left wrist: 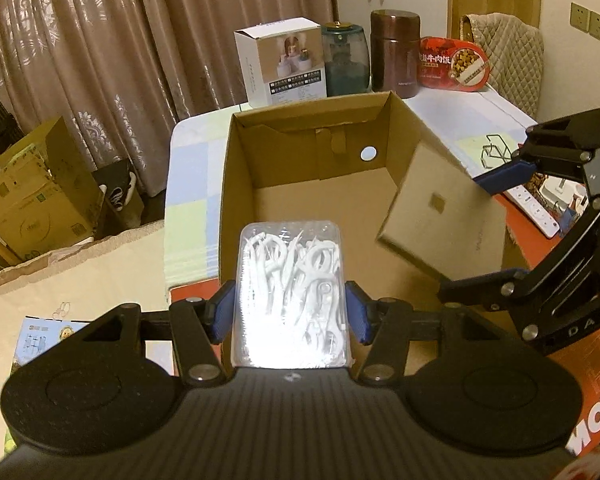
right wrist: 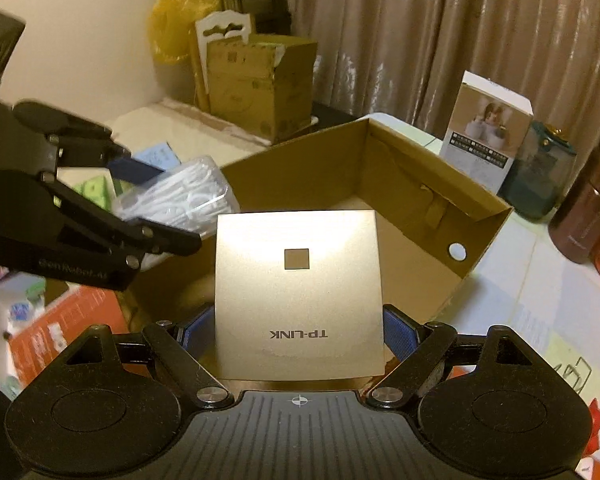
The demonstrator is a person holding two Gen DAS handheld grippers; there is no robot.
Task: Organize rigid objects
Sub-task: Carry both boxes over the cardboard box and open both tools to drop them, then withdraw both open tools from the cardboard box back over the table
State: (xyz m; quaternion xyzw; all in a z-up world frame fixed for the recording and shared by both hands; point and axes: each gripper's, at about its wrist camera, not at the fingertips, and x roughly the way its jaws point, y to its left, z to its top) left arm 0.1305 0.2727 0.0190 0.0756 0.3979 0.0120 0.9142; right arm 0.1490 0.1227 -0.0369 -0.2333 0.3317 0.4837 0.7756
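One "TP-LINK" mark, right-wrist view only

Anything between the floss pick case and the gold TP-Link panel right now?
Nothing: in the left wrist view only the open cardboard box shows in the gap between the floss pick case and the gold TP-Link panel.

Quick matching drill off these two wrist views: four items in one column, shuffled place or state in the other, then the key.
Things:
1. clear case of floss picks
2. gold TP-LINK panel
3. cardboard box
4. brown flask

Places or states:
A. open on the table, nothing lying on the floor that shows
B. clamped in the right gripper
C. standing upright behind the box, beside a glass jar
D. clamped in the left gripper

Pairs: 1-D, 2-B, 3-A, 4-C
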